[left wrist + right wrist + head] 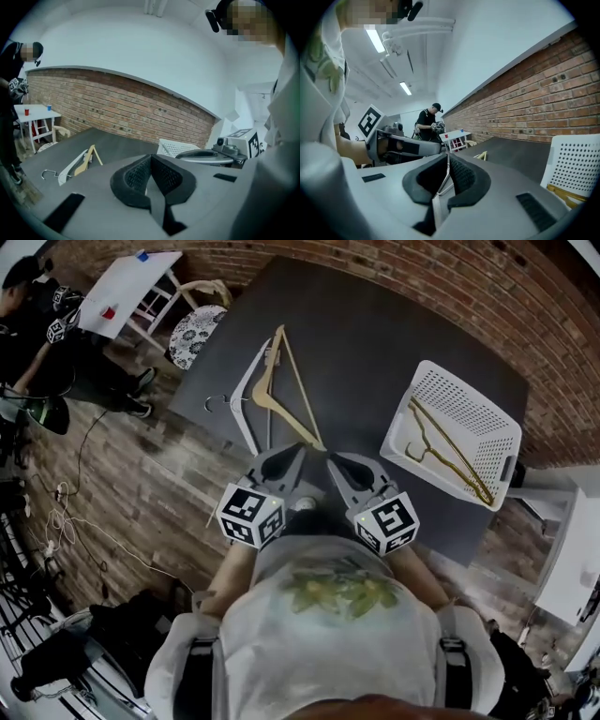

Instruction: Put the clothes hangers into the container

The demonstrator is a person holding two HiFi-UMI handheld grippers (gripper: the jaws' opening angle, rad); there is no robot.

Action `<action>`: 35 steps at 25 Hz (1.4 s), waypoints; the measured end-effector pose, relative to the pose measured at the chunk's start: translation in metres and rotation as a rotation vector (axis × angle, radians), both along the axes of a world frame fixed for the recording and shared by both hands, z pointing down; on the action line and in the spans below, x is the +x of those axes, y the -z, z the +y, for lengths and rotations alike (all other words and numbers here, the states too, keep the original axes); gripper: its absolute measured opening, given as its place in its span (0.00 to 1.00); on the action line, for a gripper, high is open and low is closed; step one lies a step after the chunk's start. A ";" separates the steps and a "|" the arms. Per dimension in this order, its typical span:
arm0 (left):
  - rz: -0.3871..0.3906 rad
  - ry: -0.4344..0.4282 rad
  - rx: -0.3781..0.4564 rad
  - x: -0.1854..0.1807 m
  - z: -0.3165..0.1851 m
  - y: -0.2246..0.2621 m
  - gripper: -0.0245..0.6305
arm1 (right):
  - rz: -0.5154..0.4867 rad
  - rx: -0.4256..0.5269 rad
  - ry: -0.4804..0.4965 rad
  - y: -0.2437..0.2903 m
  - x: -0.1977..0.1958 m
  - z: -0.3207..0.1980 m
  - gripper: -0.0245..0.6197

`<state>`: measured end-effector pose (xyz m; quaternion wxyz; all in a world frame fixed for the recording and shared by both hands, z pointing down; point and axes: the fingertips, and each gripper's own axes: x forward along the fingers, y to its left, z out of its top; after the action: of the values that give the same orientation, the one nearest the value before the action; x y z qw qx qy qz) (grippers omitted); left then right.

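Observation:
A wooden hanger (272,395) and a white hanger (246,390) lie side by side on the dark table (375,343), a little left of its middle. At the right stands a white perforated basket (469,399) with a gold hanger (448,454) inside. My left gripper (300,450) and right gripper (331,458) hover close together over the table's near edge, just below the wooden hanger's lower corner. Both are shut, pads together, with nothing clearly held. The left gripper view shows the left gripper (151,157) facing both hangers (86,161). The right gripper (449,157) has the basket (574,161) at its right.
A small white table (127,287) with cups and a pale chair (199,329) stand beyond the table's far left corner. A person (37,324) is by them. White furniture (572,549) is at the right, a brick wall (422,277) behind, and cables (66,521) on the floor.

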<state>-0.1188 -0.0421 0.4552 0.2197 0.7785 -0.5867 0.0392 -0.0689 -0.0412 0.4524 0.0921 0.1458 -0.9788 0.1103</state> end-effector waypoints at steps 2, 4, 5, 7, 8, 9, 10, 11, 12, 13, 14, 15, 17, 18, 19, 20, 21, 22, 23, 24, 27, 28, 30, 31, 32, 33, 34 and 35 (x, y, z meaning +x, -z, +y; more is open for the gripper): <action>0.000 0.029 -0.005 -0.014 0.006 -0.002 0.08 | 0.034 0.013 0.012 -0.006 -0.015 0.000 0.09; 0.001 0.050 -0.010 -0.026 0.010 -0.004 0.08 | 0.058 0.017 0.023 -0.011 -0.028 -0.001 0.09; 0.000 0.059 -0.012 -0.032 0.012 -0.005 0.08 | 0.070 0.015 0.029 -0.014 -0.035 -0.001 0.09; -0.001 0.072 -0.014 -0.042 0.014 -0.006 0.08 | 0.098 0.002 0.046 -0.023 -0.048 -0.002 0.24; -0.001 0.077 -0.015 -0.047 0.014 -0.007 0.08 | 0.113 -0.005 0.054 -0.028 -0.054 -0.003 0.28; -0.002 0.081 -0.016 -0.051 0.013 -0.008 0.08 | 0.129 -0.008 0.061 -0.033 -0.060 -0.004 0.28; -0.002 0.083 -0.017 -0.056 0.012 -0.009 0.08 | 0.144 -0.010 0.064 -0.038 -0.065 -0.006 0.28; -0.003 0.083 -0.018 -0.059 0.011 -0.010 0.08 | 0.159 -0.011 0.066 -0.044 -0.071 -0.008 0.28; -0.004 0.083 -0.020 -0.063 0.010 -0.011 0.08 | 0.173 -0.014 0.067 -0.050 -0.076 -0.009 0.28; -0.006 0.082 -0.023 -0.066 0.010 -0.013 0.08 | 0.186 -0.019 0.069 -0.056 -0.081 -0.010 0.28; -0.006 0.079 -0.026 -0.069 0.009 -0.014 0.08 | 0.202 -0.025 0.072 -0.062 -0.086 -0.011 0.28; -0.007 0.076 -0.029 -0.072 0.008 -0.016 0.08 | 0.219 -0.031 0.074 -0.069 -0.091 -0.011 0.28; -0.008 0.068 -0.032 -0.078 0.007 -0.018 0.08 | 0.254 -0.040 0.073 -0.082 -0.099 -0.014 0.28; -0.010 0.064 -0.033 -0.081 0.007 -0.018 0.08 | 0.272 -0.043 0.069 -0.089 -0.103 -0.015 0.28; -0.012 0.059 -0.034 -0.084 0.007 -0.018 0.08 | 0.289 -0.045 0.062 -0.096 -0.107 -0.018 0.28; -0.014 0.055 -0.034 -0.088 0.006 -0.019 0.08 | 0.304 -0.048 0.054 -0.102 -0.111 -0.020 0.28; -0.016 0.052 -0.034 -0.091 0.005 -0.020 0.08 | 0.317 -0.050 0.046 -0.109 -0.115 -0.023 0.28; -0.017 0.050 -0.035 -0.095 0.004 -0.021 0.08 | 0.328 -0.053 0.039 -0.114 -0.119 -0.026 0.28; -0.019 0.048 -0.036 -0.099 0.004 -0.022 0.08 | 0.338 -0.055 0.035 -0.120 -0.123 -0.029 0.28; -0.020 0.047 -0.037 -0.103 0.003 -0.024 0.08 | 0.347 -0.055 0.032 -0.125 -0.128 -0.032 0.28; -0.022 0.043 -0.039 -0.113 0.000 -0.027 0.08 | 0.371 -0.048 0.026 -0.140 -0.140 -0.041 0.28; -0.023 0.042 -0.040 -0.116 -0.001 -0.029 0.08 | 0.380 -0.045 0.025 -0.145 -0.145 -0.045 0.28; -0.022 0.040 -0.043 -0.122 -0.002 -0.031 0.08 | 0.405 -0.049 0.024 -0.153 -0.152 -0.052 0.28; -0.021 0.039 -0.045 -0.124 -0.002 -0.033 0.08 | 0.418 -0.056 0.026 -0.157 -0.156 -0.055 0.28; -0.019 0.037 -0.048 -0.126 -0.002 -0.035 0.08 | 0.432 -0.061 0.028 -0.163 -0.159 -0.058 0.28; -0.017 0.037 -0.050 -0.127 -0.002 -0.036 0.08 | 0.446 -0.066 0.031 -0.169 -0.162 -0.061 0.28; -0.015 0.036 -0.053 -0.129 -0.003 -0.037 0.08 | 0.462 -0.071 0.035 -0.175 -0.165 -0.063 0.28; -0.013 0.036 -0.055 -0.130 -0.003 -0.038 0.08 | 0.477 -0.079 0.039 -0.182 -0.168 -0.066 0.28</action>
<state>-0.2490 -0.0451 0.4937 0.2380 0.7612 -0.6006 0.0565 -0.2367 -0.1069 0.6343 0.3285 0.1449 -0.9269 0.1090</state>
